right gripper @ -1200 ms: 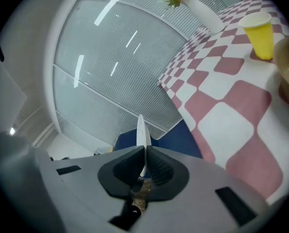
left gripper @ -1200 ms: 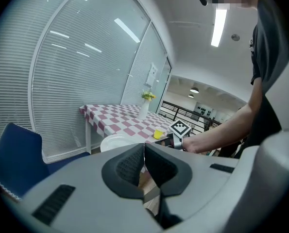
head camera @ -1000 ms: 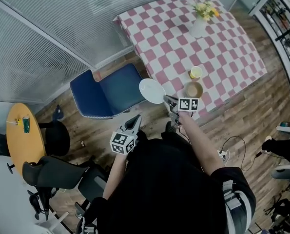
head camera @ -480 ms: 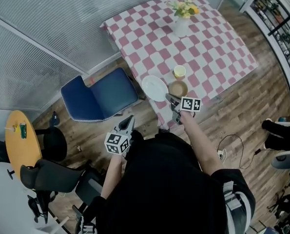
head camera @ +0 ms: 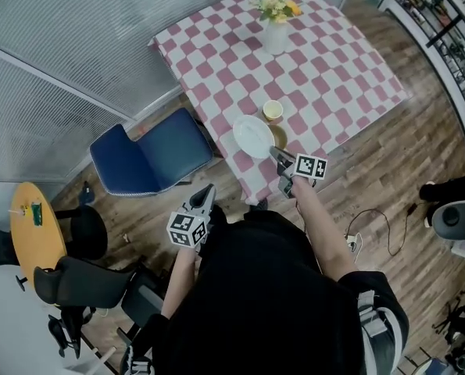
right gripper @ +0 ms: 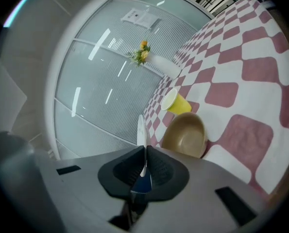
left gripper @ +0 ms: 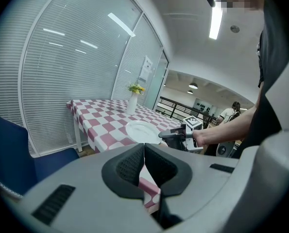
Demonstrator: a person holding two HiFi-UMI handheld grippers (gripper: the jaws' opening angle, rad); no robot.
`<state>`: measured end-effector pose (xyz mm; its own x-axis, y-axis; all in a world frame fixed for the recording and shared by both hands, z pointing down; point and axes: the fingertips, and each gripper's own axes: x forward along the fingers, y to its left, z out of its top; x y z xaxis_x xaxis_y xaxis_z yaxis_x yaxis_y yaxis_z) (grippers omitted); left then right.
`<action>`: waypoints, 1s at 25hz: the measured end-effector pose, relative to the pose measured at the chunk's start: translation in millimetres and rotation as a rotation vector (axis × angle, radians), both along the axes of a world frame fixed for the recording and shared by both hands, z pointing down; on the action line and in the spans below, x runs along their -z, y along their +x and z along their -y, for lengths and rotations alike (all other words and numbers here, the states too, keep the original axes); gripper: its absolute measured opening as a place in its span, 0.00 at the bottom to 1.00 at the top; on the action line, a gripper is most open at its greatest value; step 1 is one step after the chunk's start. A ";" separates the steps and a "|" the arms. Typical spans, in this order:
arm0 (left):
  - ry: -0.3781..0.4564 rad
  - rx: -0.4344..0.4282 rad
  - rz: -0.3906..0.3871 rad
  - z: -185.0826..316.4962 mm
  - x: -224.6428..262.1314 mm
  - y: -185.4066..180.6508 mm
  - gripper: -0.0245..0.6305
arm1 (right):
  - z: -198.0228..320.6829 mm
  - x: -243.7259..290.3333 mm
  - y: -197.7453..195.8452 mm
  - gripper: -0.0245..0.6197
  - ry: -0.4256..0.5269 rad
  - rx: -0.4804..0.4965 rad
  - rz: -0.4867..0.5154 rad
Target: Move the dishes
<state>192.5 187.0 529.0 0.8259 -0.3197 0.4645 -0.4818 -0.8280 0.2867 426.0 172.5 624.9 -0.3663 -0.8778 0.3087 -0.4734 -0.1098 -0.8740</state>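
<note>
My right gripper [head camera: 276,155] is shut on the rim of a white plate [head camera: 252,136]. It holds the plate over the near corner of the pink-and-white checked table [head camera: 334,69]. In the right gripper view the plate [right gripper: 141,129] stands edge-on between the pads of that gripper [right gripper: 144,166]. A brown bowl [right gripper: 185,135] and a yellow cup [right gripper: 176,102] stand on the cloth just beyond. The plate partly hides the bowl [head camera: 280,137] in the head view. My left gripper [head camera: 208,194] is shut and empty, lower and to the left, off the table. Its pads meet in the left gripper view [left gripper: 144,152].
A white vase of flowers [head camera: 276,33] stands at the table's far side. A blue chair [head camera: 154,151] sits left of the table by the blinds-covered glass wall. A round orange table [head camera: 33,217] and black chairs [head camera: 84,280] are at far left. A cable [head camera: 373,233] lies on the wood floor.
My right gripper has carried the plate from beside the table to over its near corner, above the bowl. My left gripper has moved toward the table too, still shut and empty.
</note>
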 end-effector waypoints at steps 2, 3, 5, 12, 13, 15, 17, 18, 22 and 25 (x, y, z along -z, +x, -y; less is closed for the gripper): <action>-0.002 -0.011 0.001 -3.7 -0.7 9.0 0.07 | -8.3 2.2 19.9 0.08 0.009 -0.037 0.000; -0.002 -0.018 0.001 -5.6 -0.9 14.2 0.07 | -13.2 3.5 30.6 0.08 0.014 -0.059 0.002; -0.001 -0.037 0.002 -9.5 -1.1 24.9 0.07 | -23.8 5.9 52.3 0.08 0.020 -0.109 0.005; 0.007 -0.102 0.003 -19.0 2.2 59.5 0.07 | -63.0 0.9 120.2 0.08 0.024 -0.259 0.003; 0.008 -0.111 0.003 -20.3 3.1 63.4 0.07 | -69.7 -2.2 128.3 0.08 0.019 -0.282 0.010; 0.009 -0.123 0.006 -21.7 3.6 69.1 0.07 | -82.1 -10.5 142.3 0.08 0.005 -0.329 0.027; 0.008 -0.129 0.011 -21.1 3.2 72.6 0.07 | -92.4 -19.8 153.8 0.08 -0.014 -0.373 0.043; 0.008 -0.130 0.014 -20.6 2.9 74.0 0.07 | -97.0 -24.5 159.2 0.08 -0.025 -0.394 0.046; 0.009 -0.123 0.026 -17.5 2.6 77.3 0.07 | -108.6 -41.3 178.6 0.08 -0.060 -0.457 0.048; 0.008 -0.112 0.035 -13.2 1.8 76.2 0.07 | -105.6 -50.9 184.7 0.08 -0.070 -0.474 0.063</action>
